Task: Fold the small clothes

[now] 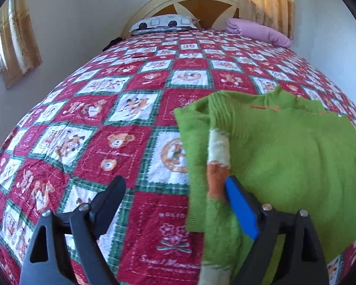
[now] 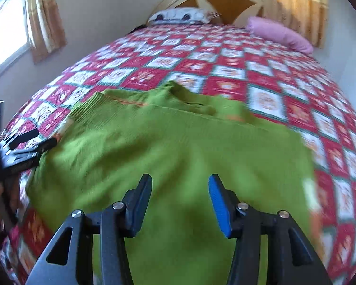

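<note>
On bed quilt (image 1: 135, 142) green sweater (image 2: 168, 147) lies, left sleeve (image 1: 217, 156) folded in; left tongs (image 1: 175, 187) and right tongs (image 2: 180, 190) spread, empty; next: fold right side

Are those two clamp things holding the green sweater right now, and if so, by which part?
Nothing is held. Both the left gripper and right gripper have open jaws above the green sweater.
</note>
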Motion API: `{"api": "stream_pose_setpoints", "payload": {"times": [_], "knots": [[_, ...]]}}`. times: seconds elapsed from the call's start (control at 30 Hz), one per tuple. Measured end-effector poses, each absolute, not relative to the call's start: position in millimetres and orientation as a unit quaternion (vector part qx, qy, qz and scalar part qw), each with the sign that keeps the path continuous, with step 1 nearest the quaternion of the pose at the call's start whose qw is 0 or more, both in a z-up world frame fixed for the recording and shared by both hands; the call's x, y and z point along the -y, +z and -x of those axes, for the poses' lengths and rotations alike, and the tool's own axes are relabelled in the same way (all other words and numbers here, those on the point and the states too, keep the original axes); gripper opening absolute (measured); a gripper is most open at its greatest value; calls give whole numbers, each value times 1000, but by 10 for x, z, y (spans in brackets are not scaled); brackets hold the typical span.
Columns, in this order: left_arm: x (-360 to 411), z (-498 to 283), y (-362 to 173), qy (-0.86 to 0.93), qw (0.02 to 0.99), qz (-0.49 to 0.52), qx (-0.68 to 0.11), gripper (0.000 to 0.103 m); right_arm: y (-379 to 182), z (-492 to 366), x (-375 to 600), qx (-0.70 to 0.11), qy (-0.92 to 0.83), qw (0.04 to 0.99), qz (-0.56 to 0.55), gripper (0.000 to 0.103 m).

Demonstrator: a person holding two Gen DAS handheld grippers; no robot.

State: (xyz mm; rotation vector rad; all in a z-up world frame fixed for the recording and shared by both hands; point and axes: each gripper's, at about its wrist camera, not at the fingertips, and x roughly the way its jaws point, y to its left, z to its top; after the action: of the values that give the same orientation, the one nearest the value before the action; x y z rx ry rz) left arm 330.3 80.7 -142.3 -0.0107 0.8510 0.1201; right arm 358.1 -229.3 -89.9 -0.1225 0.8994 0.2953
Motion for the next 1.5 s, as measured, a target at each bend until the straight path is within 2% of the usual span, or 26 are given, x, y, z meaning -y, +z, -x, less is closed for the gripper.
{"api": "stream_pose_setpoints", "payload": {"times": [0.13, 0.23, 0.3, 0.43, 0.53, 0.67, 1.0, 1.5], "knots": [[-842, -3378, -1445, 62, 907, 12, -416, 91, -894, -3299, 2854, -430, 94, 897, 43, 52], [-793, -3460, -1464, 67, 908, -8, -413, 91, -1123, -3182, 3167, -465, 64, 882, 42, 52], [-831, -3504, -1498, 70, 905, 0, -419, 96, -1216, -3094, 3243, -460, 82, 883, 43, 52], [-956, -3449, -1422, 69, 907, 25, -415, 96, -1147, -3023, 3131, -458, 63, 883, 78, 52], [-1025, -3341, -1317, 74, 914, 14, -398, 96, -976, -2901, 2870, -434, 84, 890, 107, 52], [-1127, -3324, -1322, 86, 912, 5, -402, 97, -859, -2723, 2349, -398, 143, 894, 151, 62], [-1152, -3318, -1403, 83, 907, 10, -412, 97, -1181, -2512, 1035, -363, 240, 862, 261, 62], [-1085, -3433, -1350, 65, 911, 1, -408, 97, -1413, -2421, 408, -326, 257, 848, 330, 62]]}}
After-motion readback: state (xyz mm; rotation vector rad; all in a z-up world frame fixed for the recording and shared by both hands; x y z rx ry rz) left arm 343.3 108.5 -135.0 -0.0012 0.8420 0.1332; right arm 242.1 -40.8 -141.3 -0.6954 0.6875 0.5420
